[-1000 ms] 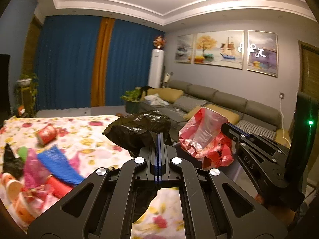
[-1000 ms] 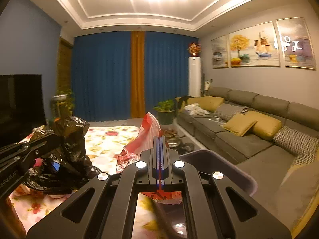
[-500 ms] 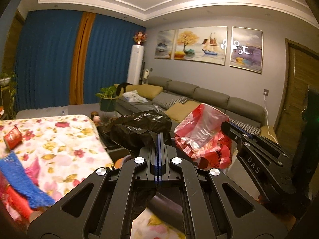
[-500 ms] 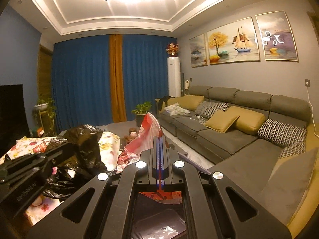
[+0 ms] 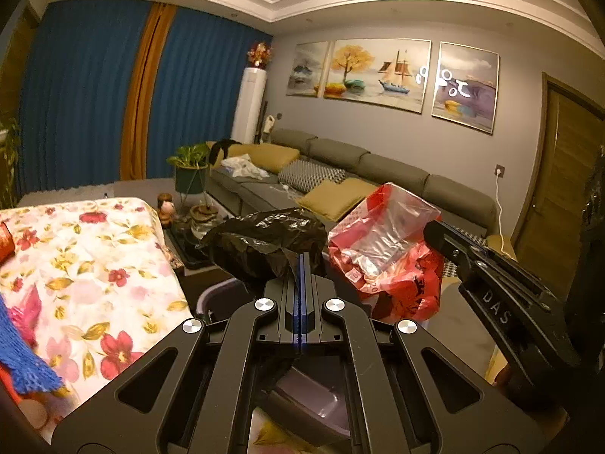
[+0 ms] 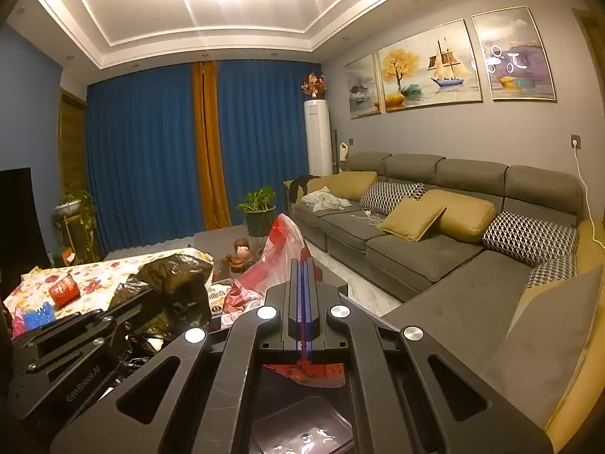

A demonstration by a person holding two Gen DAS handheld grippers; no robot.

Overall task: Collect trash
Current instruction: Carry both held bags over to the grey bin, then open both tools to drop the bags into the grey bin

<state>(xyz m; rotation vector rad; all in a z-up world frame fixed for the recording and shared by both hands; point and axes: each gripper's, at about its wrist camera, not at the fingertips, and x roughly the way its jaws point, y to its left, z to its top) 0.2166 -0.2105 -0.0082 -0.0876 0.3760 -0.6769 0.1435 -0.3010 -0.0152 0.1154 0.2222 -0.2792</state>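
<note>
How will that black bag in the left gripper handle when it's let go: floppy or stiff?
Probably floppy: the black bag is thin crinkled film, sagging around the shut left gripper. Likely light, since it bulges above the fingertips without drooping far. It may cling rather than drop cleanly.

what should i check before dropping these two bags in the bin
1. Left gripper shut on the black bag: ok.
2. Right gripper shut on the red bag: ok.
3. Grey bin below the black bag: ok, its rim and inside show under the left jaws.
4. Red bag over the bin: cannot tell; it hangs to the right of the black bag, the bin's far rim is hidden.
5. Bin has room: ok, its bottom looks mostly bare.
6. Trash left on the floral tablecloth: not ok, a red can and blue net remain.
</note>
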